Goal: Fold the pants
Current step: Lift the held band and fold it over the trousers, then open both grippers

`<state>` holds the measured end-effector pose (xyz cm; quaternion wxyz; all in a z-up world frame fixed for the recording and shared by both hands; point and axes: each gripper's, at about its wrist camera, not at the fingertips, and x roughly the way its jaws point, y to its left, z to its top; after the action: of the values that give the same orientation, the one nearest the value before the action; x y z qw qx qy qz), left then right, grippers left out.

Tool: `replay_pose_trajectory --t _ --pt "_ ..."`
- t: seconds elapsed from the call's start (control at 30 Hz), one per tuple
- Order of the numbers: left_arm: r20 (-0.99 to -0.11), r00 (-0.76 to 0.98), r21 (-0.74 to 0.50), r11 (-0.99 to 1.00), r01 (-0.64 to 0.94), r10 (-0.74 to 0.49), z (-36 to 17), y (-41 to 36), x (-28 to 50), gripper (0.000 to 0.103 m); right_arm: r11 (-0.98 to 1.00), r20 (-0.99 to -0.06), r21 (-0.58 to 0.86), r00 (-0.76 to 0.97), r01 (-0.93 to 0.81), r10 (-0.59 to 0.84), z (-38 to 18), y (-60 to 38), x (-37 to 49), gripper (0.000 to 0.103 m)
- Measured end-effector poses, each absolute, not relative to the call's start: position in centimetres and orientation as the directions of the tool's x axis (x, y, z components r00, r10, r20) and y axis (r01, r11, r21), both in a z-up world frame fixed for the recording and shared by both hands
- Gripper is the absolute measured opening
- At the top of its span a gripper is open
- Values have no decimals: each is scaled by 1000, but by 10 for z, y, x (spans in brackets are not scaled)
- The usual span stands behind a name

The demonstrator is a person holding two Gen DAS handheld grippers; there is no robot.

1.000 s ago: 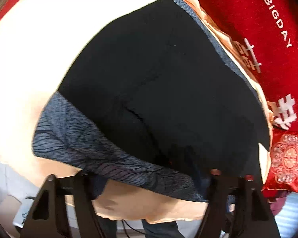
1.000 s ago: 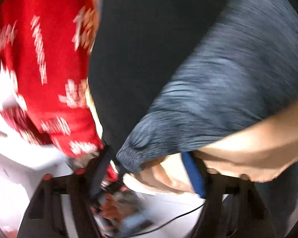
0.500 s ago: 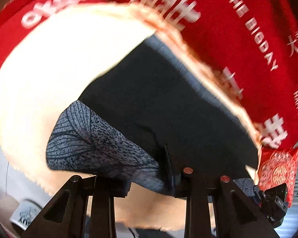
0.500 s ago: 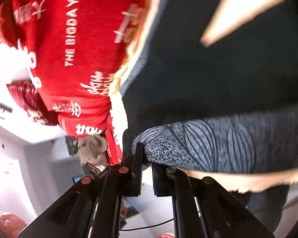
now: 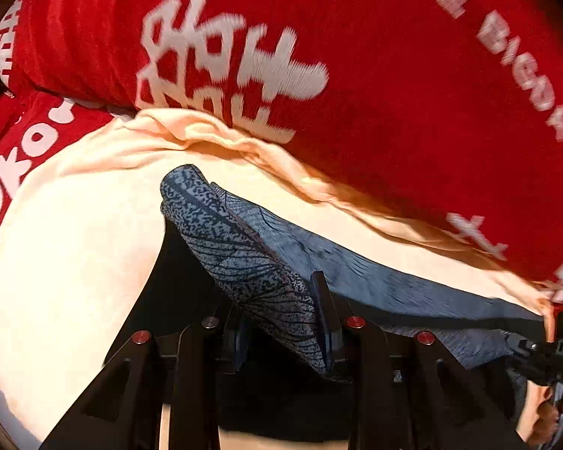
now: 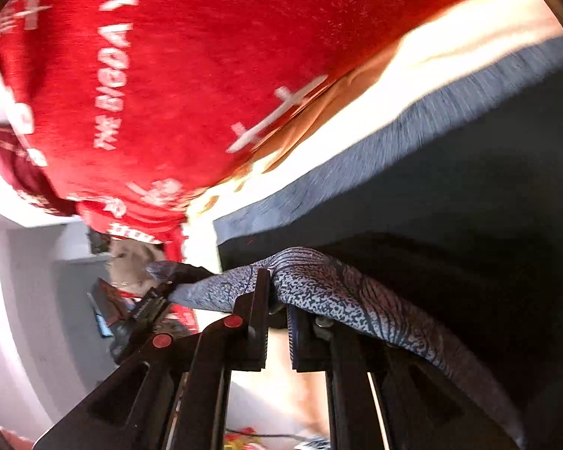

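Pants [image 5: 266, 262] lie on the cream sheet [image 5: 67, 247], patterned hem lifted. Left hand-held gripper [image 5: 281, 318], jaws easing open, pinches it; right hand-held gripper [image 6: 277, 296] clamps the other corner. A loosening pinch could drop one corner, skewing the fold.

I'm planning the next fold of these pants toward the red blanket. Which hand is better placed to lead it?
Neither clearly; it looks like a job for both. The left gripper and right gripper each pinch the patterned waistband of the pants, lifted off the peach sheet. The left's hold shows more plainly.
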<state>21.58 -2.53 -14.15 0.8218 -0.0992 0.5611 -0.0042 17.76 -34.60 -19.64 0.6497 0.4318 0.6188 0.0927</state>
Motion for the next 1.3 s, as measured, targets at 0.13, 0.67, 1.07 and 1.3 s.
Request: replay_pose_trajectory --t 0.13,0.67,1.07,1.3 --pt "-938 344 -101 983 -151 -44 -172 -29 236 45 636 -750 641 175 431 638 -239 -352 206 12" --pt "-919 370 85 984 -157 138 -108 -6 205 80 790 -814 581 110 197 571 -173 -299 206 49" --pt "-945 270 160 981 -113 185 -170 -47 194 93 803 -837 540 64 251 543 -246 -291 248 47" --pt "-948 256 202 979 19 191 -140 -81 165 93 712 -786 611 165 345 595 -206 -335 214 54"
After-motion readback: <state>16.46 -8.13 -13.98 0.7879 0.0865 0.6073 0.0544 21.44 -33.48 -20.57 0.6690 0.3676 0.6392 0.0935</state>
